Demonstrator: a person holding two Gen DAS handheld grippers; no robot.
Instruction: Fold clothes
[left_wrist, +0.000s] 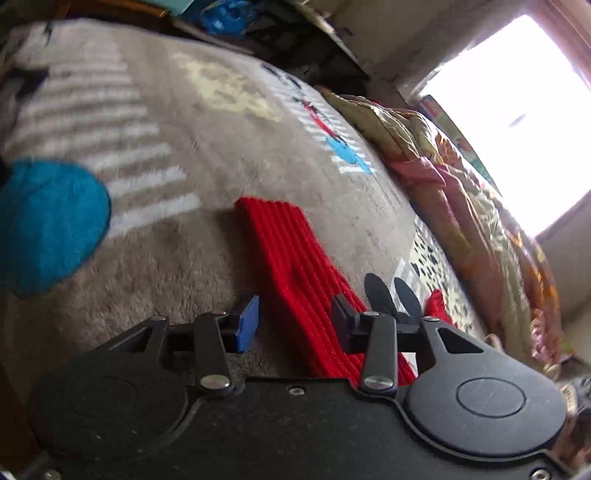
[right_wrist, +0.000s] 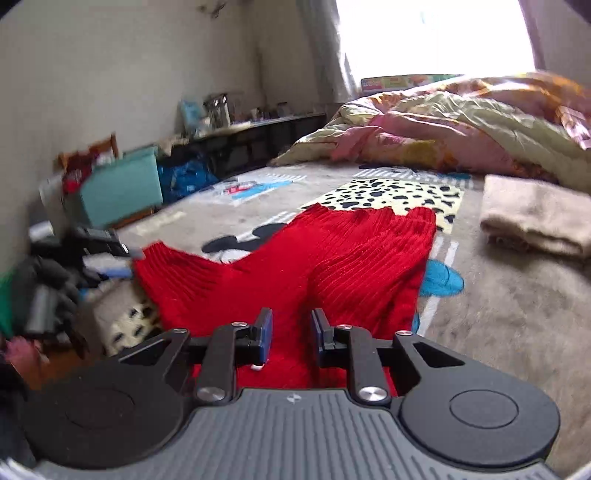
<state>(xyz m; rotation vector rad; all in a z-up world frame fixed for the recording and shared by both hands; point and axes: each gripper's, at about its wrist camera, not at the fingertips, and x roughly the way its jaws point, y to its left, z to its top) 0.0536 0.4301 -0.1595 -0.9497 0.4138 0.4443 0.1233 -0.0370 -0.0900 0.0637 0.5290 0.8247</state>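
- The red ribbed knit garment (right_wrist: 332, 266) lies spread on a grey-beige plush blanket (right_wrist: 517, 314) that covers the bed; the right wrist view shows its body running away from the camera and one sleeve (right_wrist: 173, 273) stretching out to the left.
- In the left wrist view a narrow red ribbed part of the garment (left_wrist: 295, 273) runs from the blanket down between the fingers of the left tool (left_wrist: 295, 317).
- The left tool stands wide apart, its blue pad (left_wrist: 249, 323) clear of the cloth on one side; the red knit passes through the gap and under the other finger, and nothing is pinched.
- The right tool (right_wrist: 291, 332) hovers low over the near edge of the garment with a narrow gap between its blue pads (right_wrist: 266, 334); whether any cloth is caught between them cannot be told.
- The far hem of the garment rests on a yellow patch with black spots (right_wrist: 388, 195) printed on the blanket.
- Beside the garment's right edge a turquoise shape (right_wrist: 443, 280) is printed on the blanket.
- A folded beige cloth (right_wrist: 535, 218) lies on the blanket, well apart to the right.
- A crumpled floral quilt (right_wrist: 461, 125) is heaped at the far side of the bed, below a bright window (right_wrist: 436, 37).
- A teal box (right_wrist: 122, 188) and mixed clutter sit at the left by the wall.
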